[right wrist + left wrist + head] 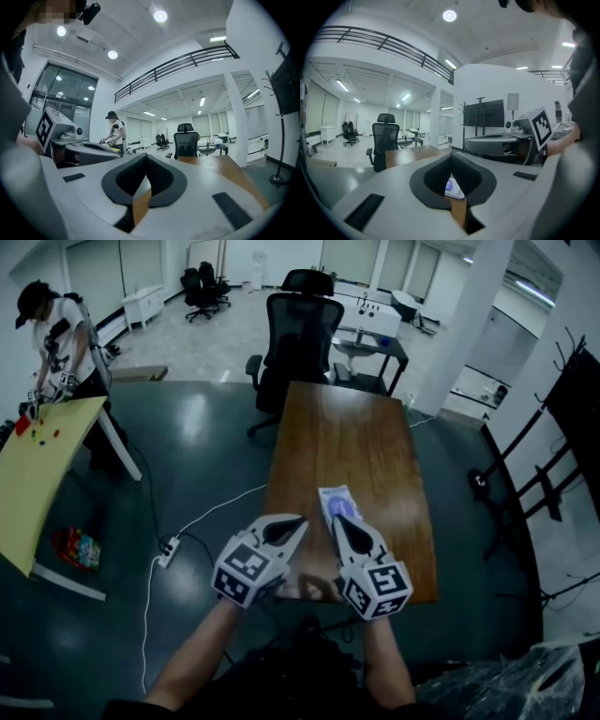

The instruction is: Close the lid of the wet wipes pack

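Note:
The wet wipes pack (337, 502), white with a purple label, lies flat near the front of the brown wooden table (347, 427). Both grippers hang above the table's front edge and point along it, level. My left gripper (302, 519) is just left of the pack, its jaws shut and empty. My right gripper (336, 519) is over the pack's near end, also shut on nothing. In the left gripper view the pack (453, 187) shows through the gap behind the closed jaw tips (451, 154). The right gripper view shows closed jaws (146, 155) with only table beyond. I cannot tell how the pack's lid stands.
A black office chair (295, 334) stands at the table's far end. A yellow table (37, 465) with a person (61, 343) at it is at the left. A power strip (169, 547) and cable lie on the floor. Black stands (525, 493) are at the right.

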